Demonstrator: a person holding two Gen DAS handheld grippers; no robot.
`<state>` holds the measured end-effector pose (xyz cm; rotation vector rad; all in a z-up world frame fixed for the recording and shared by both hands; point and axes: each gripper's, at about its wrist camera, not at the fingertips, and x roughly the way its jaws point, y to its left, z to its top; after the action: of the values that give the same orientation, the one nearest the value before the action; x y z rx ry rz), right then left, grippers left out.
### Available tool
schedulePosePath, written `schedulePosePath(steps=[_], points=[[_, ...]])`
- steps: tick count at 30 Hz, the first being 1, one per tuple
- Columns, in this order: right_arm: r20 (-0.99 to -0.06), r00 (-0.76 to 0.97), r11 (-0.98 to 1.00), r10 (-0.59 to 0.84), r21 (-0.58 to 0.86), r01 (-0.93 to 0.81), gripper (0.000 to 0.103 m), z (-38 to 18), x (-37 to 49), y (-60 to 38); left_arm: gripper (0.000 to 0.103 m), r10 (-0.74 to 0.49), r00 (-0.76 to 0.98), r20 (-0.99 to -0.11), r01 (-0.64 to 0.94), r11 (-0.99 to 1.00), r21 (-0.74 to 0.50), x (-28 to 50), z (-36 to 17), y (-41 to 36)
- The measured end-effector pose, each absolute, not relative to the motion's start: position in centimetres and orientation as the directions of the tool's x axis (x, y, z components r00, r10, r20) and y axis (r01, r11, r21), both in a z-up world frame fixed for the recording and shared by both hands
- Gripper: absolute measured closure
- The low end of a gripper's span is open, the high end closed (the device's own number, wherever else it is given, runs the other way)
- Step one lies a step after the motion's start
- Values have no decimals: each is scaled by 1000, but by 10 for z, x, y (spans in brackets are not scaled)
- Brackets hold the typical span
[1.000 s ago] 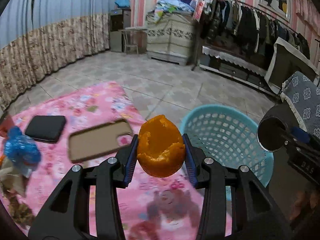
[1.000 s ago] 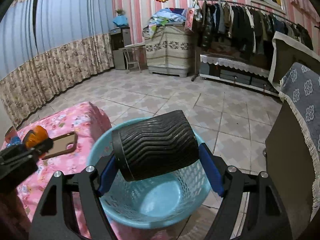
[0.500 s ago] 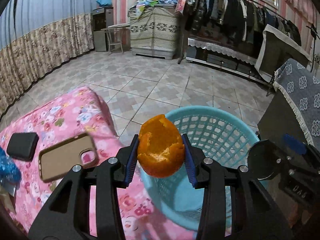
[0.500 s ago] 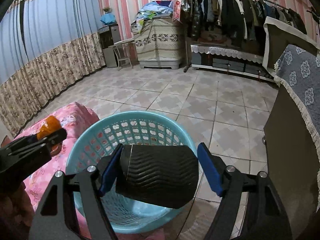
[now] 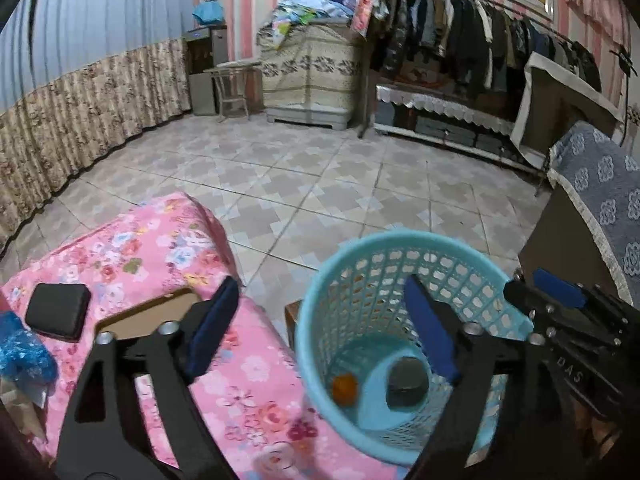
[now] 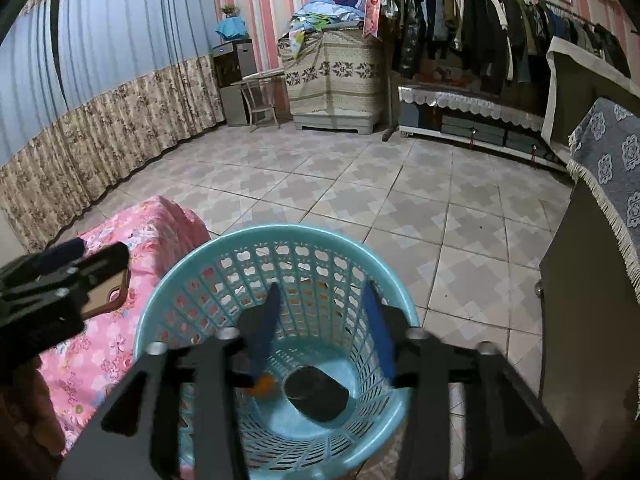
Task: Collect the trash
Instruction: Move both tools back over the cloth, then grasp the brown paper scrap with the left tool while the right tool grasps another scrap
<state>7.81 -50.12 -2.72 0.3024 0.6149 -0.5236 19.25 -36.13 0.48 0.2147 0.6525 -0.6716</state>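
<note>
Left wrist view shows our left gripper (image 5: 320, 320) and right gripper (image 6: 320, 320) now spread empty above the basket (image 5: 400, 240), orange peel (image 5: 345, 388) and black roll (image 5: 406, 384) dropped inside, two pieces collected.

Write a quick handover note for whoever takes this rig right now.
Left hand-held gripper: open, empty, at the basket's rim.
Right hand-held gripper: open, empty, over the basket.
Done: orange peel and black ribbed cylinder lie in the blue laundry-style basket.
Left: blue plastic wrapper at the pink bedspread's edge. Leave the phone and black wallet.
</note>
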Motion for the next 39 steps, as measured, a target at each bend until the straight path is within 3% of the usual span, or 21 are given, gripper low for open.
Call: schedulePosePath(steps=[6,11,14,23,35,39], points=[[-585,710,837,-391,95,539,22,-16,74,-481,6,-466,698,-544,560,828,10,184,29,-315],[-555,740,858,-381,87,506,17,-4,70,-455,6,-407,769,-493,471,882,7,175,49,-262],[-528,765,875,-368,83,478,9,6,67,-434,5,-372,803,-466,422,907,2,165,60,-226],[-479,835,935,-270,77,346,8,31,73,-352,5,-201,878,-435,258,963,77,136,69,-121],[-484,852,973,-200,3,231,8,19,102,-255,5,-12,827,-563,71,994,83,145,-8,-7],[-491,850,974,-189,16,225,8,13,116,-242,5,-3,793,-609,56,996,68,152,-35,8]])
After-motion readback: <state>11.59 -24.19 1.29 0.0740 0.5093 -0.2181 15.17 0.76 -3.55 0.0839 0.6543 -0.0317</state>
